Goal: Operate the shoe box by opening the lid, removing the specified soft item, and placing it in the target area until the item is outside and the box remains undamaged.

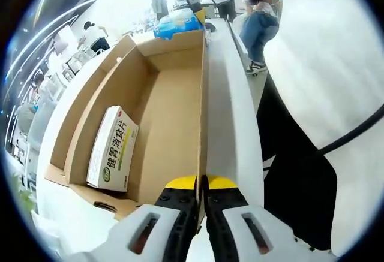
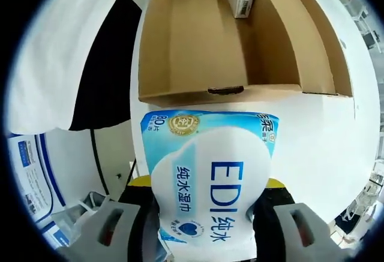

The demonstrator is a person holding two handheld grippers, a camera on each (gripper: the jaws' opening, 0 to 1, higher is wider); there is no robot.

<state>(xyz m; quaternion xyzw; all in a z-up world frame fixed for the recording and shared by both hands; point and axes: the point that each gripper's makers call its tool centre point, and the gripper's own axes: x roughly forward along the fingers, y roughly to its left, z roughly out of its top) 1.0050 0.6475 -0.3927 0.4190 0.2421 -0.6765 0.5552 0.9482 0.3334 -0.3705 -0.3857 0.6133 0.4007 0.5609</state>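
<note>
My left gripper (image 1: 201, 185) was clamped on the near wall of the shoe box (image 1: 174, 100), jaws pressed together over the cardboard edge, which kept the open box steady on the white desk (image 1: 231, 94). My right gripper (image 2: 207, 214) held the soft wipes pack (image 2: 207, 178), jaws closed against its sides; the pack was already outside, just off the box's end wall, above the desk's white top. A small white carton (image 1: 113, 148) lay inside, against the far side wall. I judged the job mostly done — the pack needed lowering flat onto bare desk, well away from the edge. I meant to keep the squeeze light and release the cardboard gently — a hard pinch would crease it.
</note>
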